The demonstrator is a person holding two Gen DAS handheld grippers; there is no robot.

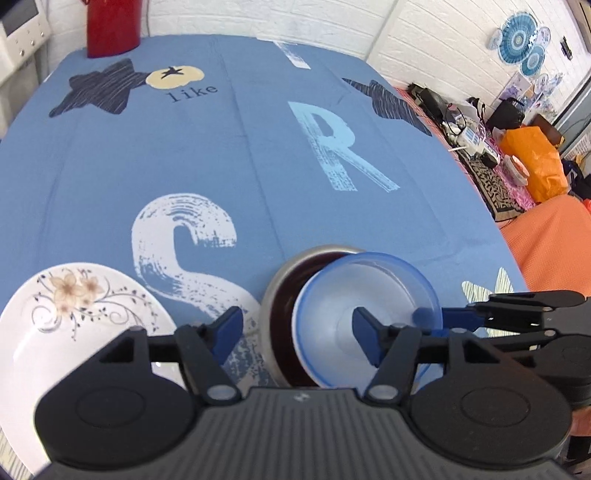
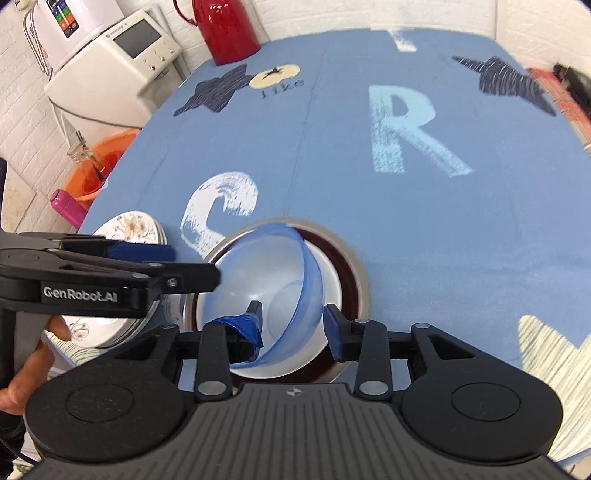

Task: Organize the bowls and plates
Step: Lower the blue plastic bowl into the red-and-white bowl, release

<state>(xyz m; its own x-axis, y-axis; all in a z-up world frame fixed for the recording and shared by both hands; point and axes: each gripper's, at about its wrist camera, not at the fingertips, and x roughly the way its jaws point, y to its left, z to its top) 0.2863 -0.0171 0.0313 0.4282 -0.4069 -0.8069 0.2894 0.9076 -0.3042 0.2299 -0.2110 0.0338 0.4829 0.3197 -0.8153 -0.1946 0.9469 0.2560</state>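
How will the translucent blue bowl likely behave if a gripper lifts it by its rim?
The blue bowl looks thin and translucent, so probably light plastic with a slightly flexible rim. It sits tilted inside the metal bowl, so it could rock or slide when nudged. Its smooth wall may slip between jaws.

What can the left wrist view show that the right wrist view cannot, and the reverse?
Only the left wrist view shows the cluttered side table and blue wall decorations. Only the right wrist view shows the white appliance, the orange basin and a hand. Both share the clear blue bowl, the floral plate and the red jug.
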